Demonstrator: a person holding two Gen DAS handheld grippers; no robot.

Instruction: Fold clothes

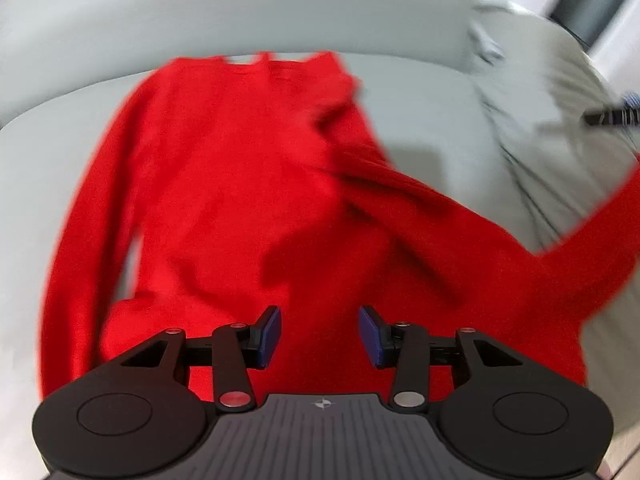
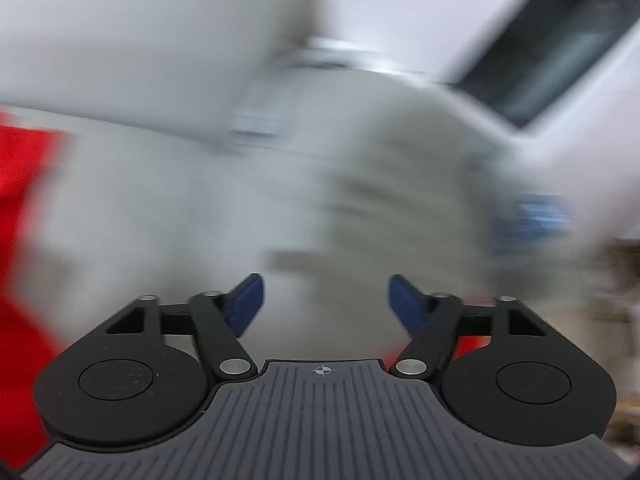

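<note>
A red long-sleeved top (image 1: pixel 224 168) lies spread on a pale grey surface (image 1: pixel 420 108), hem at the far end. One sleeve (image 1: pixel 580 248) stretches off and up to the right; the other runs down the left side. My left gripper (image 1: pixel 319 320) hovers over the near part of the top, its blue pads apart, with cloth showing behind the gap but not pinched. The right wrist view is heavily blurred. My right gripper (image 2: pixel 326 292) stands open with nothing between its pads, and the red top (image 2: pixel 24 168) shows only at the left edge.
A pale beige heap of fabric (image 1: pixel 540 80) lies to the right of the top, blurred in the right wrist view (image 2: pixel 400 184). A dark striped thing (image 1: pixel 612 114) pokes in at the right edge. A dark panel (image 2: pixel 560 40) sits on the white wall behind.
</note>
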